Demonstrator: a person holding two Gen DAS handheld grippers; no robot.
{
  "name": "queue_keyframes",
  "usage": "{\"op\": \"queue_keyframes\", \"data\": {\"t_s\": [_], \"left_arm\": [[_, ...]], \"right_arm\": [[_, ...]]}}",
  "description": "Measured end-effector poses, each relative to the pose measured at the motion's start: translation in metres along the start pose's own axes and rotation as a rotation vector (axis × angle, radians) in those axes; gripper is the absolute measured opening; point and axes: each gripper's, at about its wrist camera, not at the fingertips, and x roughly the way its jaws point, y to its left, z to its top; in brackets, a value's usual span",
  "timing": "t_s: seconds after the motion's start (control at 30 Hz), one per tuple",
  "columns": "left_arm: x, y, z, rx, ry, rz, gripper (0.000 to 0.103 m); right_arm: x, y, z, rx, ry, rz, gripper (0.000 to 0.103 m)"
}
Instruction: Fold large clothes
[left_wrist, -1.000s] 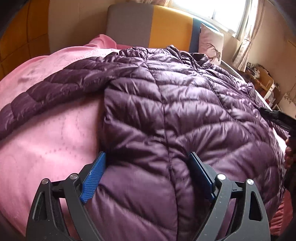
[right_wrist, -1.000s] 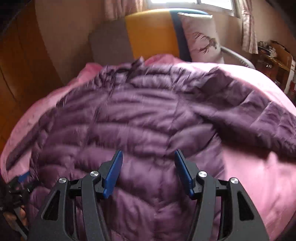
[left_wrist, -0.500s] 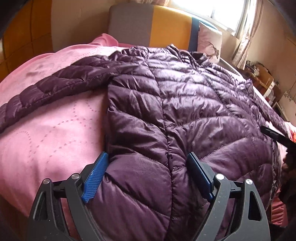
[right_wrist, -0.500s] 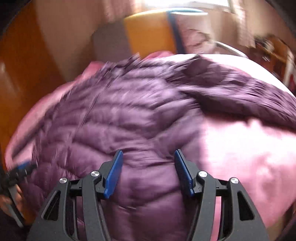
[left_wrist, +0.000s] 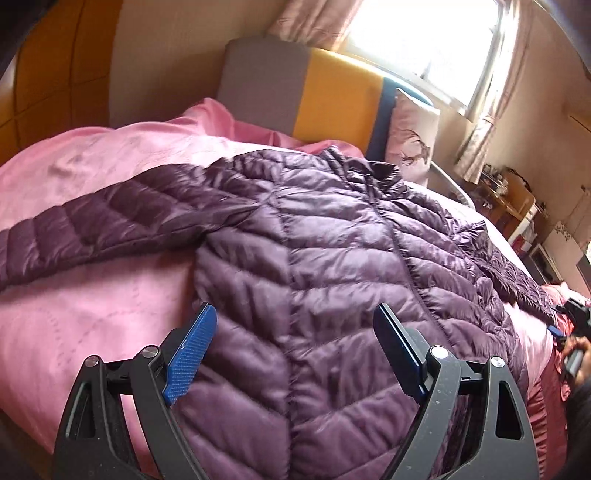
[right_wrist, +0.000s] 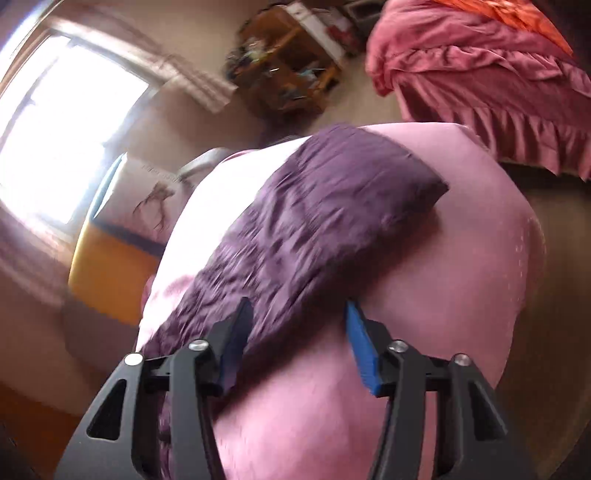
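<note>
Since the frames a second ago, the right gripper (right_wrist: 295, 339) is swung off the body of the purple down jacket (left_wrist: 332, 266) toward its outstretched sleeve (right_wrist: 332, 206), now seen in the centre of the blurred right wrist view. The jacket is spread face-up on the pink bed (left_wrist: 92, 314). The left gripper (left_wrist: 295, 354) is held over the hem at lower centre; both jaws are spread and nothing is gripped, so a sleeve fold is judged imminent.

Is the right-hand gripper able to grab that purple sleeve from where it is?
Probably yes: the right gripper is open, the sleeve lies flat on the pink bedspread just ahead, and nothing lies between them.
</note>
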Motion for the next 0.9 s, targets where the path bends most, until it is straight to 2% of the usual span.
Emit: {"op": "queue_keyframes", "data": {"t_s": [0.03,0.13,0.23,0.33,0.43,0.6,0.73,0.8,0.9], "left_arm": [[0.003,-0.004,0.001,0.002,0.005,-0.010,0.086],[0.013,-0.015,0.002,0.017,0.020,-0.020,0.086],[0.021,-0.017,0.001,0.024,0.045,-0.022,0.086],[0.028,-0.016,0.001,0.032,0.064,-0.027,0.086],[0.029,-0.014,0.004,0.042,0.055,-0.035,0.086],[0.033,-0.013,0.010,0.049,0.052,-0.054,0.087],[0.034,-0.009,0.016,0.016,0.050,-0.090,0.088],[0.037,-0.007,0.022,-0.004,0.052,-0.097,0.091],[0.039,0.000,0.028,-0.040,0.046,-0.103,0.091]], "right_arm": [[0.004,-0.004,0.008,0.028,-0.006,-0.006,0.028],[0.010,-0.011,0.025,0.064,-0.039,-0.086,0.007],[-0.002,-0.002,0.033,-0.017,-0.079,-0.150,0.005],[-0.031,0.032,0.017,-0.241,-0.168,-0.195,0.004],[-0.051,0.086,-0.014,-0.479,-0.211,-0.150,0.004],[-0.064,0.167,-0.075,-0.715,-0.205,0.013,0.004],[-0.051,0.232,-0.139,-0.849,-0.114,0.162,0.004],[-0.038,0.259,-0.171,-0.905,-0.063,0.218,0.004],[-0.014,0.293,-0.222,-0.971,0.028,0.293,0.004]]}}
